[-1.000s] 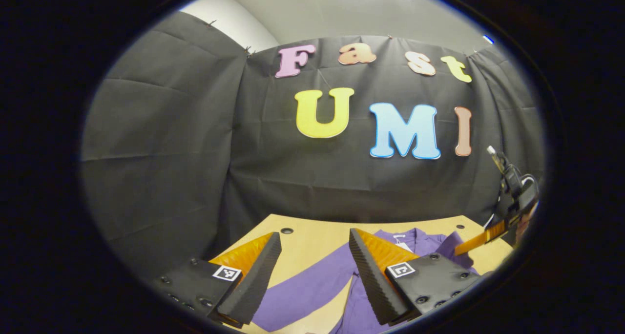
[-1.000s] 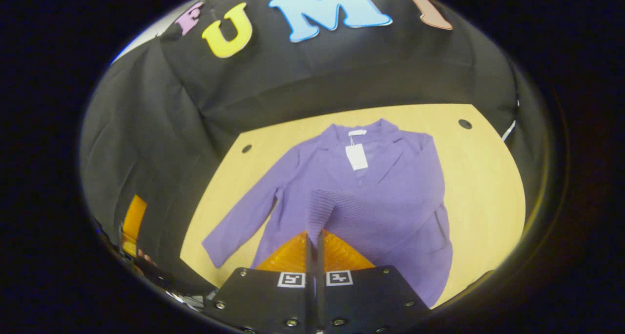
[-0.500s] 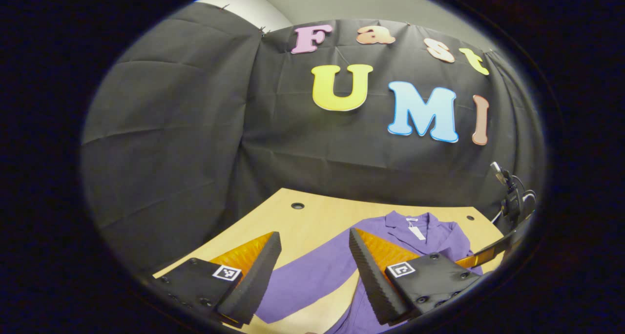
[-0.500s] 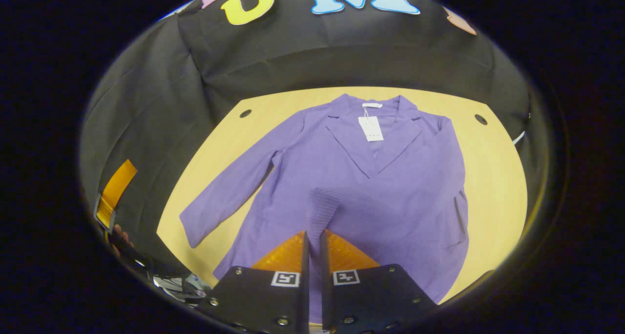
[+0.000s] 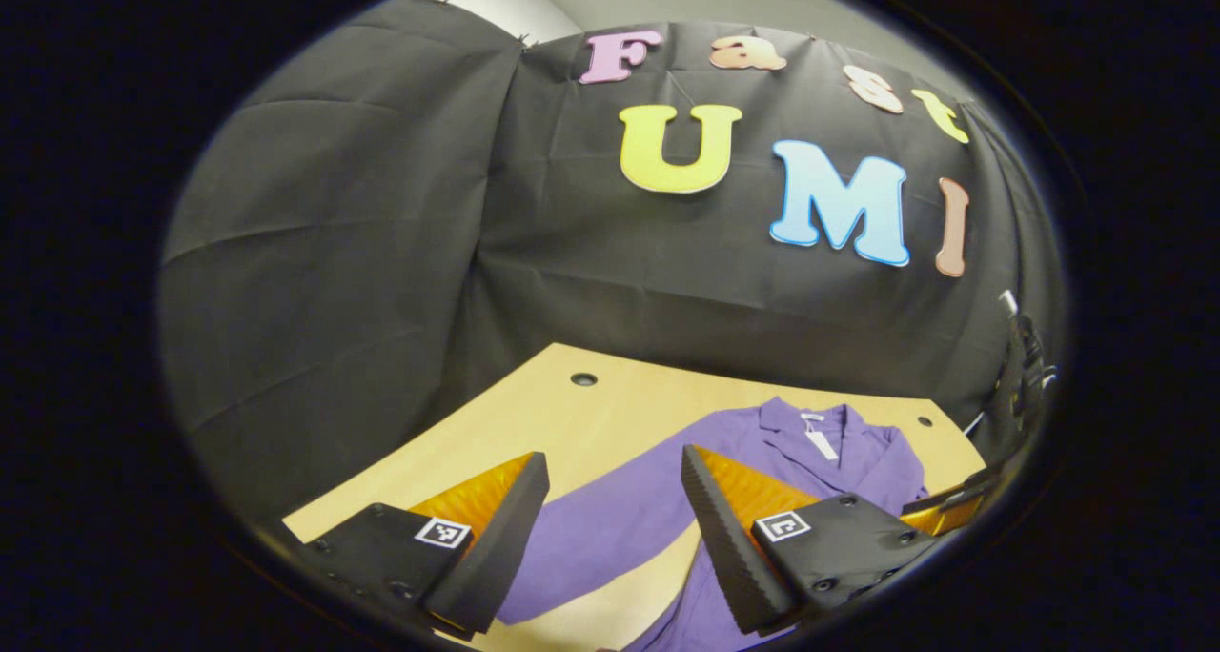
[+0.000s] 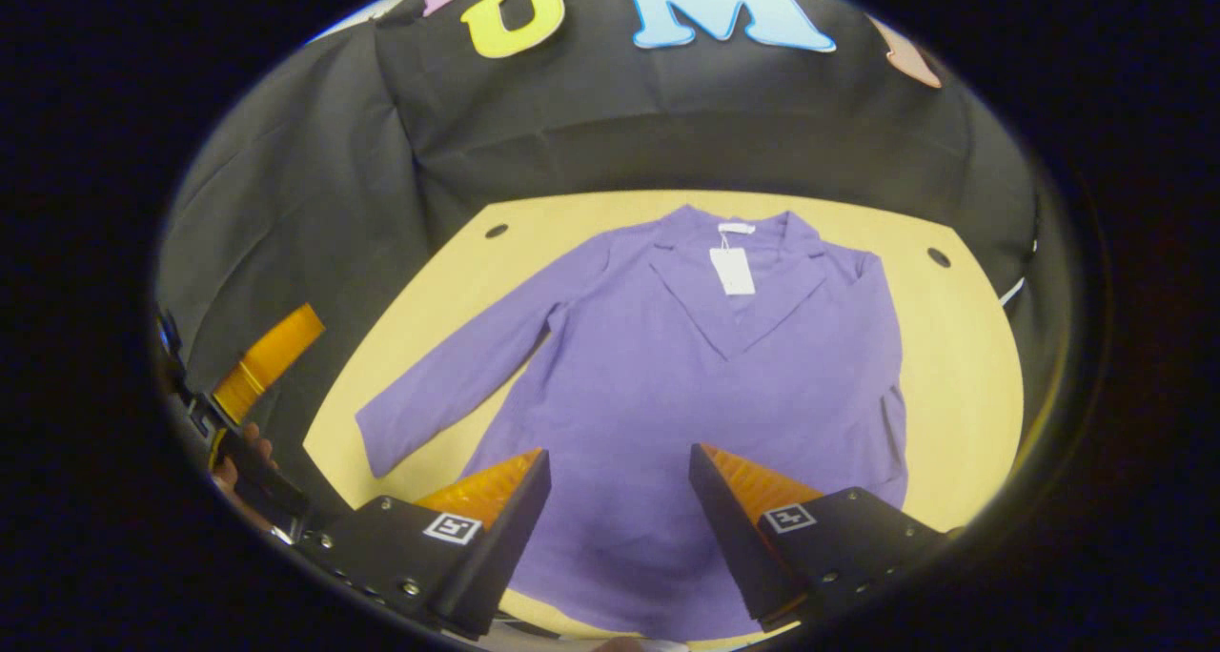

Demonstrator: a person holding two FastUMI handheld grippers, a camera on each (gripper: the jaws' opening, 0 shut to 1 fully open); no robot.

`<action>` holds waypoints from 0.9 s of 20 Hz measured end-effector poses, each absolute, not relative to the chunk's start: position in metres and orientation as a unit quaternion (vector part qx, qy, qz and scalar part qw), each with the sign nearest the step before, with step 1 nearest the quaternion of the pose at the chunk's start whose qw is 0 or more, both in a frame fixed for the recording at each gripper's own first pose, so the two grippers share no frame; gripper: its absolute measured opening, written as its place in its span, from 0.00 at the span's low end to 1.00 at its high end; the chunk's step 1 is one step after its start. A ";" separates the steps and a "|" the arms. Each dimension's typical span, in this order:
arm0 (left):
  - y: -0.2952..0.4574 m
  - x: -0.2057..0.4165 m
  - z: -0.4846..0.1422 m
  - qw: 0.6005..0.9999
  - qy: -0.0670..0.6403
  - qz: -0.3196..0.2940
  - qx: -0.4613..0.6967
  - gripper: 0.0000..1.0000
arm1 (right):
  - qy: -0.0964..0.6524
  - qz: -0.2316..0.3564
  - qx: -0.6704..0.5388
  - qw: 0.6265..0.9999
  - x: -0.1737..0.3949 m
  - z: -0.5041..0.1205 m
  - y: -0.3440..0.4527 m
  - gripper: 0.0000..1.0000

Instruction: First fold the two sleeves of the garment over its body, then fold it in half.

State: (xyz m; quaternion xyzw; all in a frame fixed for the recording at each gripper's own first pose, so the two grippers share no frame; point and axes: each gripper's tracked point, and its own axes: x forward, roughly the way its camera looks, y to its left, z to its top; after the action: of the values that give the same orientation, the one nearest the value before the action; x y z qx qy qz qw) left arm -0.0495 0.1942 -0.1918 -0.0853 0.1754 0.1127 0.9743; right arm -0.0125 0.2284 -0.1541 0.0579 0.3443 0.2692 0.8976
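A purple jacket (image 6: 686, 347) lies flat on the yellow table (image 6: 963, 347), collar at the far side, with a white tag (image 6: 732, 271) at the neck. One sleeve (image 6: 467, 376) stretches out to the lower left. The other sleeve (image 6: 872, 347) lies folded over the body on the right. My right gripper (image 6: 621, 454) hovers open over the jacket's lower body, nothing between its fingers. In the left gripper view, my left gripper (image 5: 615, 461) is open above the outstretched sleeve (image 5: 610, 528), apart from it. The jacket's collar (image 5: 810, 433) shows beyond.
The booth's black cloth wall closes in the table's far side and left. Small round holes (image 6: 496, 231) mark the table's far corners. The left gripper (image 6: 267, 361) and the hand holding it (image 6: 233, 452) are at the left edge of the right gripper view.
My right gripper has opened and let go of the sleeve cuff, which now lies flat on the jacket's body. The left gripper stayed open and shifted slightly over the outstretched sleeve.
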 end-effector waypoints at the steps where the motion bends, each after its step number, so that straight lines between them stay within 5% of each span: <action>1: 0.195 -0.050 -0.200 0.971 0.187 0.116 -0.093 0.93 | 0.322 0.266 0.065 0.906 -0.009 -0.143 0.225 0.91; 10: 0.249 -0.061 -0.287 0.915 0.288 0.235 -0.156 0.94 | 0.123 0.168 0.070 0.976 0.017 -0.036 0.150 0.91; 18: 0.306 -0.103 -0.348 0.839 0.388 0.338 -0.179 0.94 | 0.109 0.154 0.057 0.980 0.014 -0.027 0.134 0.91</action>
State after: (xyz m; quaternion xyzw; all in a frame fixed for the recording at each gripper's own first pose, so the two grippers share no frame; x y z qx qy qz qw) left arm -0.1025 0.3055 -0.3477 -0.1790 0.3878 0.3381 0.8386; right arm 0.0139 0.1343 -0.0268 0.0572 0.1091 0.1536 0.9804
